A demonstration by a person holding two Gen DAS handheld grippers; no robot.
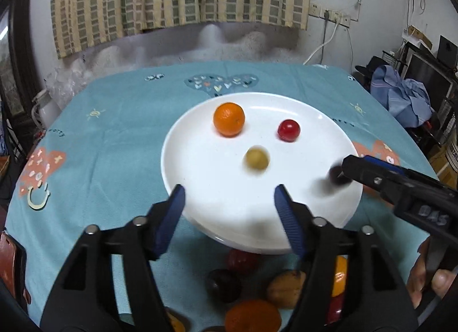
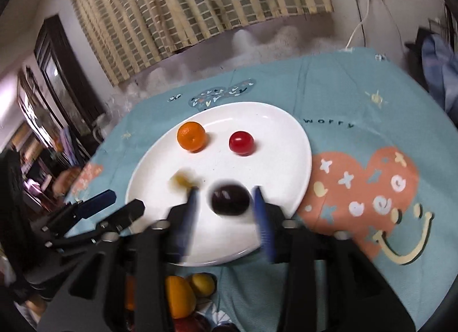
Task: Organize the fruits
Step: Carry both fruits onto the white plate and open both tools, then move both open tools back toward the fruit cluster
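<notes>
A white plate (image 1: 217, 189) sits on the blue tablecloth and holds an orange (image 1: 229, 119), a red fruit (image 1: 288, 130) and a blurred yellow fruit (image 1: 256, 158). My left gripper (image 1: 229, 196) is open and empty over the plate's near rim. My right gripper (image 2: 226, 191) is open over the plate (image 2: 283, 143), with a dark purple fruit (image 2: 230, 199) blurred between its fingers, not clamped. The right wrist view also shows the orange (image 2: 191, 140), the red fruit (image 2: 241, 143) and the yellow fruit (image 2: 181, 180). The right gripper enters the left wrist view (image 1: 357, 171) from the right.
Several loose fruits (image 1: 252, 289) lie on the cloth in front of the plate, partly hidden by my grippers; they also show in the right wrist view (image 2: 189, 289). A curtain and wall stand behind the table. Clothes and clutter (image 1: 400, 97) lie at the right.
</notes>
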